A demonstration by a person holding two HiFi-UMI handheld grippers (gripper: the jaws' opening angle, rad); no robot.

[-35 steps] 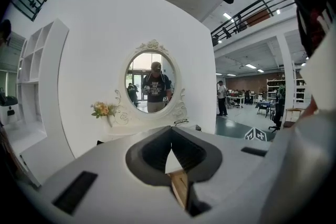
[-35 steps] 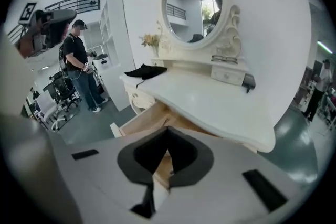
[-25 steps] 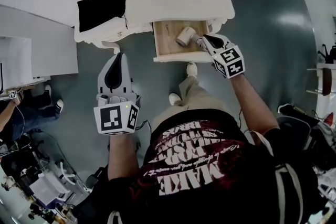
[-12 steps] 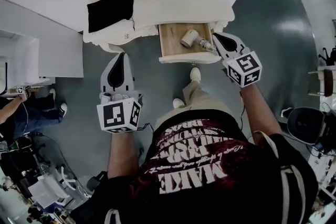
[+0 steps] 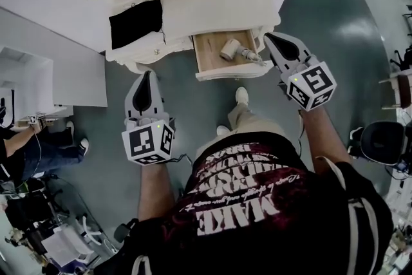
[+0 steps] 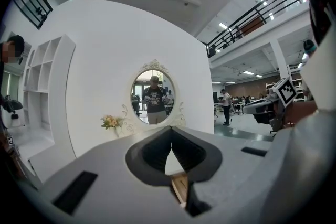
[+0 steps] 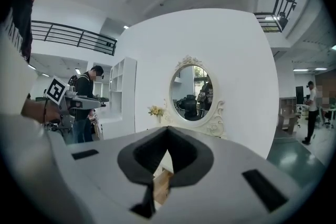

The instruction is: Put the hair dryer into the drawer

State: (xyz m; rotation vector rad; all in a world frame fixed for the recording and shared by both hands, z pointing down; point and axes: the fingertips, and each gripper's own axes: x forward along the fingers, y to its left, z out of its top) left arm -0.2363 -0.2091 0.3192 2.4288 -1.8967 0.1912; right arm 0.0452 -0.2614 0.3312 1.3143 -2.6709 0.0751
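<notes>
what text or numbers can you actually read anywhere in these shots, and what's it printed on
"MAKE": large white letters on the person's dark T-shirt, upside down in the head view.
The other lines of that shirt print: too distorted to read.
The shirt print reflected in the mirror, left gripper view: too small to read.
Marker cubes: black and white square patterns only, no words or numbers.
</notes>
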